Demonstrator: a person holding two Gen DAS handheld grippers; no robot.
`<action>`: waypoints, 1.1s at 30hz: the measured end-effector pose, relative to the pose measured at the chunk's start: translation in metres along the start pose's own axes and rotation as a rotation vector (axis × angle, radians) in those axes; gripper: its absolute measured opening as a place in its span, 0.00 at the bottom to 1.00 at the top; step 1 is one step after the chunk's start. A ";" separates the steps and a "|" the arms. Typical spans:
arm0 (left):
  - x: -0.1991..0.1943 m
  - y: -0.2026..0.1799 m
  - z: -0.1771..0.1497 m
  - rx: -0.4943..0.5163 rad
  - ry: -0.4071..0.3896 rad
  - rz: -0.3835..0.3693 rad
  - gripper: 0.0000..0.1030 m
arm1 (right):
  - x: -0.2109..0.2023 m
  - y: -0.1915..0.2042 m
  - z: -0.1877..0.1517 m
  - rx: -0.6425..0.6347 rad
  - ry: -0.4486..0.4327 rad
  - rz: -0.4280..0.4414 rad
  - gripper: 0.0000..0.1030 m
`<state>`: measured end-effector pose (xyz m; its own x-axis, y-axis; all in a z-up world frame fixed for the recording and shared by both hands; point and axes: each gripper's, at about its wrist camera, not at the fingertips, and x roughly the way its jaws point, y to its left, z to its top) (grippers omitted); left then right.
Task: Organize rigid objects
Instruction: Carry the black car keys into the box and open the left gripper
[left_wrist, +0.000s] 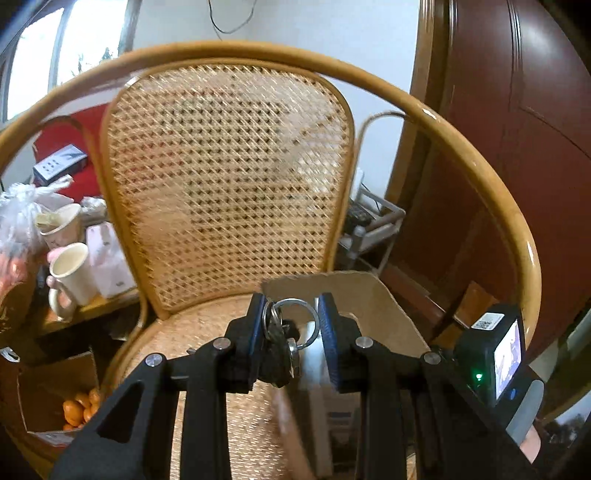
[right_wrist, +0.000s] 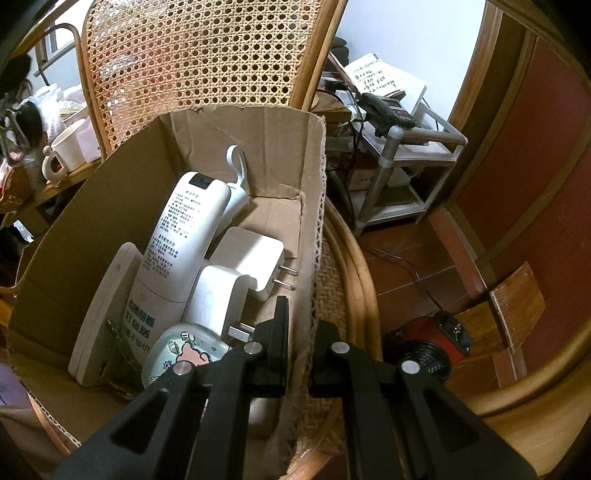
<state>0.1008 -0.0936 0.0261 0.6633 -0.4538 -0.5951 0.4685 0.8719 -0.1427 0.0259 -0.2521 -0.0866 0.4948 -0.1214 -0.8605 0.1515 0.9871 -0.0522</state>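
My left tongs (left_wrist: 291, 325) are clamping one bunch of keys (left_wrist: 282, 339), its two rings and dark fobs pinched between the blue pads and hanging above the cane seat of the single rattan chair (left_wrist: 229, 177). My right tongs (right_wrist: 301, 343) are closing together on the right wall of the one cardboard box (right_wrist: 310, 206) standing on that seat, one finger inside it, the other outside. I am counting in the box two white plug chargers (right_wrist: 251, 262), one white tube (right_wrist: 181, 236) printed with small Chinese text I cannot read, one flat pale slab (right_wrist: 107, 306) and one round tin (right_wrist: 181, 354) with a cartoon bear. My left tongs are tilting gently downward, my right more steeply. Two mugs (left_wrist: 70, 273) are sitting on the side worktop (left_wrist: 107, 302).
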 end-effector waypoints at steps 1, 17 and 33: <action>0.003 -0.002 0.000 0.001 0.007 -0.005 0.27 | 0.000 0.000 0.000 0.000 -0.001 0.000 0.08; 0.024 -0.030 -0.034 0.100 0.116 -0.003 0.27 | 0.000 0.000 0.000 0.000 0.001 -0.001 0.08; -0.025 0.001 -0.044 0.048 0.016 0.166 0.90 | -0.002 0.002 -0.002 -0.008 0.007 0.028 0.41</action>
<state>0.0591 -0.0737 0.0059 0.7248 -0.3009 -0.6198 0.3808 0.9246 -0.0035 0.0236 -0.2499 -0.0853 0.4925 -0.0927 -0.8654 0.1310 0.9909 -0.0316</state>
